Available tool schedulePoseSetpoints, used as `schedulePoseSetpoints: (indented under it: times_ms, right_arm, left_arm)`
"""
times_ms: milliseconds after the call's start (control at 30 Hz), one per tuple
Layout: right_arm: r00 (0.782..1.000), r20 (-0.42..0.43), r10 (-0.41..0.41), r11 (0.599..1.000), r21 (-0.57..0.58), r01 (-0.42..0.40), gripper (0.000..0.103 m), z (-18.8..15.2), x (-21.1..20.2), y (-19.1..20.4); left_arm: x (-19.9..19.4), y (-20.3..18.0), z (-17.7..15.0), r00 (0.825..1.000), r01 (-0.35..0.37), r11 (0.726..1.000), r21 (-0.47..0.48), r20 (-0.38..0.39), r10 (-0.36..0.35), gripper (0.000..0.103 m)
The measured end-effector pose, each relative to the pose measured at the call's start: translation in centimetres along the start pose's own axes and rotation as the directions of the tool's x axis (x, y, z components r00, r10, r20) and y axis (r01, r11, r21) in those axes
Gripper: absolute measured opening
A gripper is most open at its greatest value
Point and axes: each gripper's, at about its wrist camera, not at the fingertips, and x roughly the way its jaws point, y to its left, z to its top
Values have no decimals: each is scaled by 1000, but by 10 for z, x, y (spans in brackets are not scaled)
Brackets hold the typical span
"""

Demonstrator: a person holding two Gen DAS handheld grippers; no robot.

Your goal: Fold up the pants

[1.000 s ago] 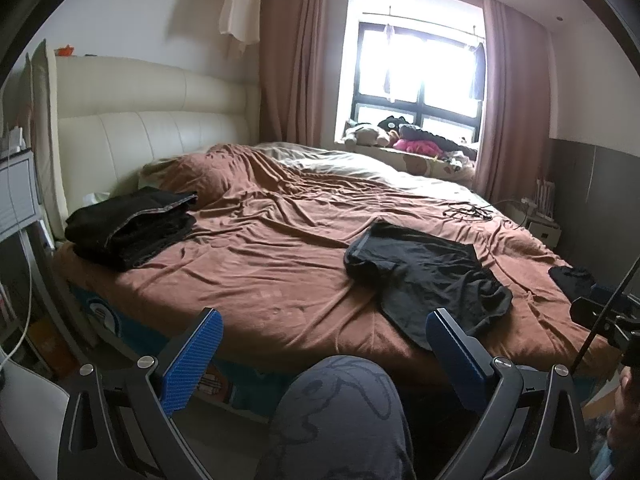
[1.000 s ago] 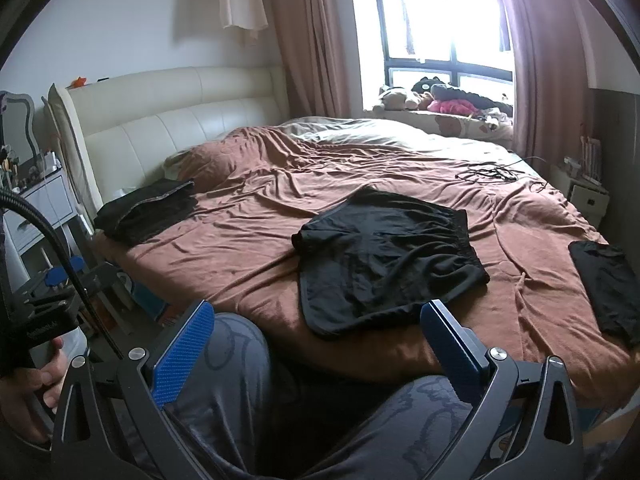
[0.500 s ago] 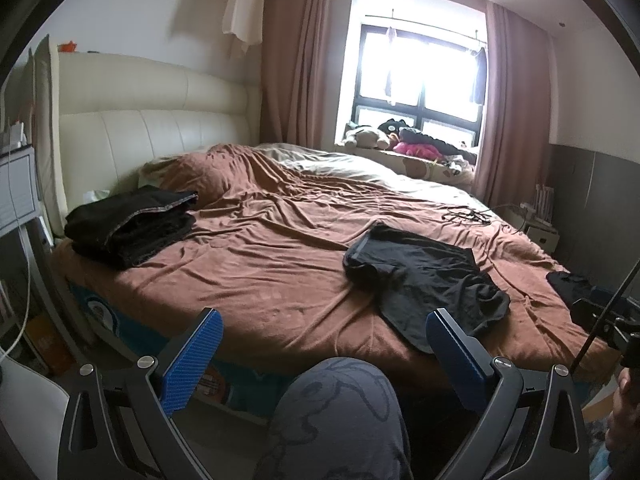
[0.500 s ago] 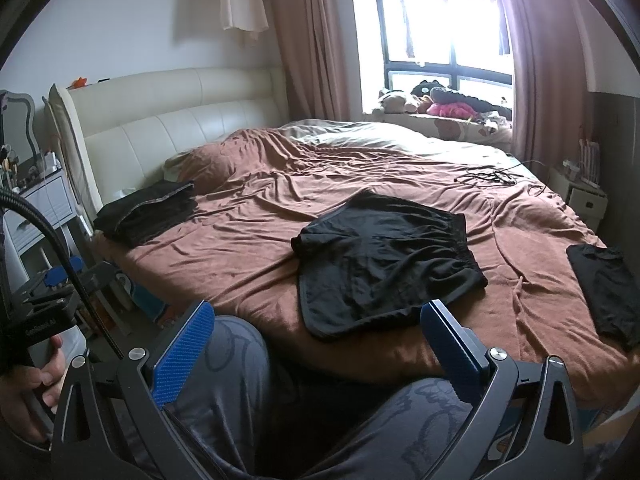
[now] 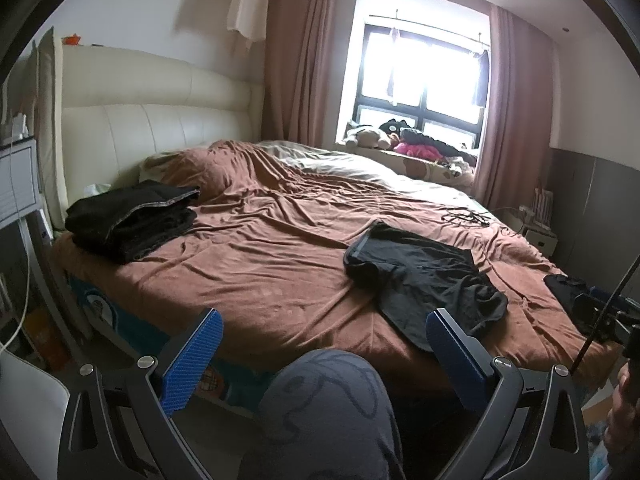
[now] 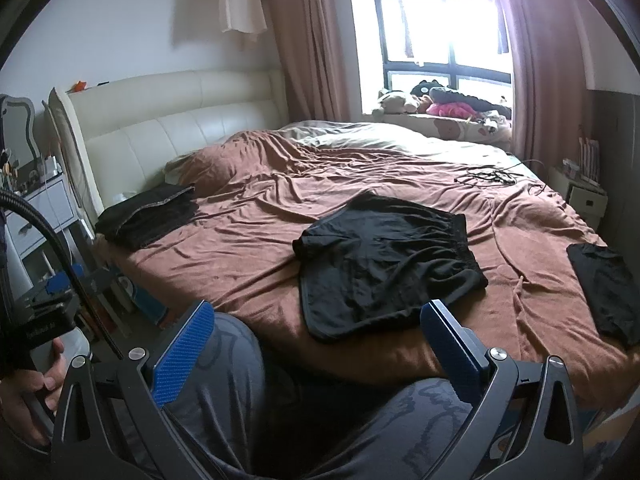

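Observation:
Black shorts [image 6: 384, 264] lie spread flat on the brown bedspread [image 6: 248, 248] near the bed's front edge; they also show in the left wrist view [image 5: 424, 280]. My left gripper [image 5: 322, 340] is open and empty, held back from the bed above the person's knee. My right gripper [image 6: 316, 332] is open and empty, just short of the shorts' near hem, above the person's lap.
A stack of folded dark clothes [image 5: 128, 216] sits at the bed's left by the cream headboard [image 5: 152, 128]. Another black garment [image 6: 604, 288] lies at the bed's right edge. Cables [image 6: 488, 176] lie at the far side. A nightstand [image 6: 588, 200] stands right.
Both views have shifted slightly back and down; the shorts sit a little lower in the frames. Both grippers stay open and empty.

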Motion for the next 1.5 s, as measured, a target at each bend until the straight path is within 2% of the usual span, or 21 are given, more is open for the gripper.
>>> schedulePoseSetpoints:
  times_ms: [1000, 1267, 1500]
  right_arm:
    - [1000, 9, -2, 1000, 11, 2, 103, -1, -10, -3]
    - [1000, 17, -8, 1000, 29, 7, 103, 0, 1, -13]
    - [1000, 5, -12, 998, 62, 12, 103, 3, 22, -32]
  left_arm:
    - [-13, 5, 1, 1000, 24, 1000, -17, 17, -24, 102]
    - [4, -4, 15, 999, 45, 999, -9, -8, -45, 102]
    - [36, -28, 22, 997, 63, 998, 29, -43, -62, 102]
